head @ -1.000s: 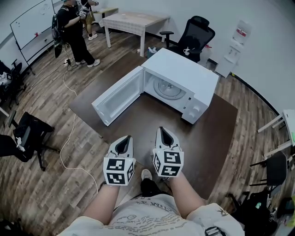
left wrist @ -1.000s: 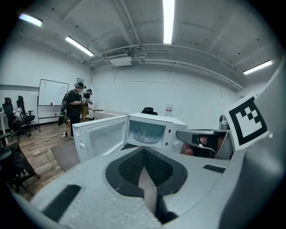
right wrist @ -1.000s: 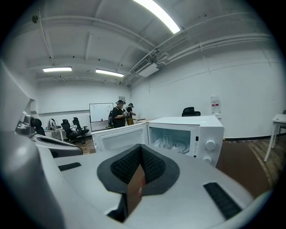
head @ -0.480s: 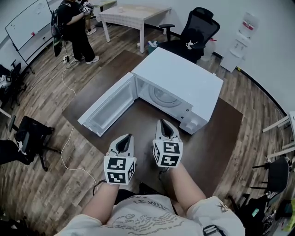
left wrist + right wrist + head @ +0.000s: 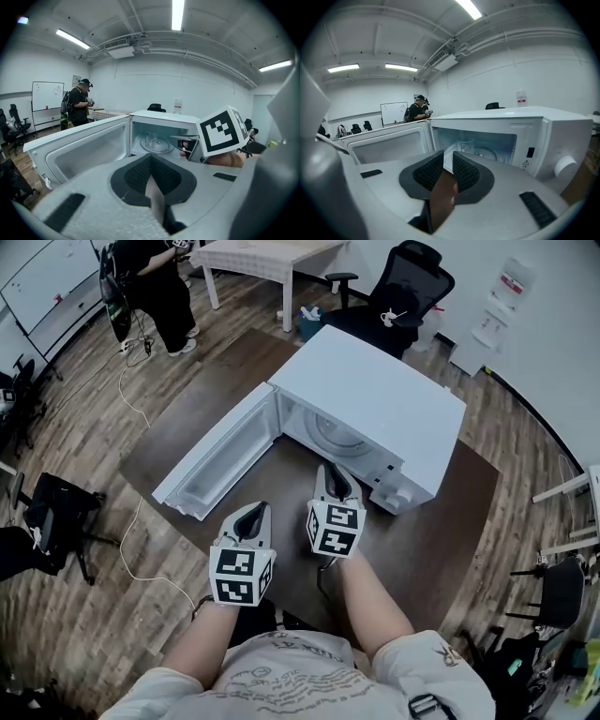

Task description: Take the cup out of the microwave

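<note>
A clear glass cup (image 5: 151, 139) (image 5: 465, 144) stands upright on the turntable inside the white microwave (image 5: 375, 395). The microwave's door (image 5: 220, 456) hangs wide open to the left. My right gripper (image 5: 330, 471) (image 5: 447, 161) points into the cavity just in front of the opening. Its jaws are opening, with a narrow gap between them and nothing in it; the cup shows beyond that gap. My left gripper (image 5: 253, 513) (image 5: 150, 161) hangs back over the table, below the door, with its pads together and empty. In the left gripper view the right gripper (image 5: 181, 139) reaches toward the cavity.
The microwave sits on a dark brown table (image 5: 441, 521). A black office chair (image 5: 403, 296) stands behind it, a person (image 5: 150, 287) and a white table (image 5: 253, 254) at the far left. A cable (image 5: 131, 521) and another chair (image 5: 47, 521) are on the wooden floor.
Both grippers have moved forward toward the microwave. The right one now reaches the cavity opening, and the left one trails behind it.
</note>
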A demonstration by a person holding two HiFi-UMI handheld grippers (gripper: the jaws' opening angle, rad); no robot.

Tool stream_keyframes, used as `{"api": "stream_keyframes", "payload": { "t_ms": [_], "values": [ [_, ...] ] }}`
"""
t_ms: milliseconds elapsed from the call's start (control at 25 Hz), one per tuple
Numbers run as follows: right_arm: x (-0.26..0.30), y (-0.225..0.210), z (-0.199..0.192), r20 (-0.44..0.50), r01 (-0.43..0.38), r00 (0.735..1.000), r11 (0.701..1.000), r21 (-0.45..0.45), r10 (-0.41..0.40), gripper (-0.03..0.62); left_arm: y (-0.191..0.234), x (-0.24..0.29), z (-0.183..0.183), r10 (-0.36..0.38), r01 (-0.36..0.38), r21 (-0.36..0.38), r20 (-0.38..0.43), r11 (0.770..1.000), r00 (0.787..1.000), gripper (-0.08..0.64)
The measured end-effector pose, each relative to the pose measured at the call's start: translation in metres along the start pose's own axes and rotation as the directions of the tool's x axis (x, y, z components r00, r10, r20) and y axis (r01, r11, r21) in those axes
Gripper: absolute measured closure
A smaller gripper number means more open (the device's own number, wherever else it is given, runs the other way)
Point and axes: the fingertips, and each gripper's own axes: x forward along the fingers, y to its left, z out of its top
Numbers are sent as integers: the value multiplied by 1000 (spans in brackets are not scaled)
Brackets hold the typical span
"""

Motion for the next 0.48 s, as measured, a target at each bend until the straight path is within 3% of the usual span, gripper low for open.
{"api": "stream_keyframes", "payload": {
  "t_ms": [480],
  "values": [
    [68, -25, -14, -18, 112, 994, 994, -8, -112, 488, 15, 14, -3, -20, 20, 0, -31, 1000, 999, 546]
  ]
}}
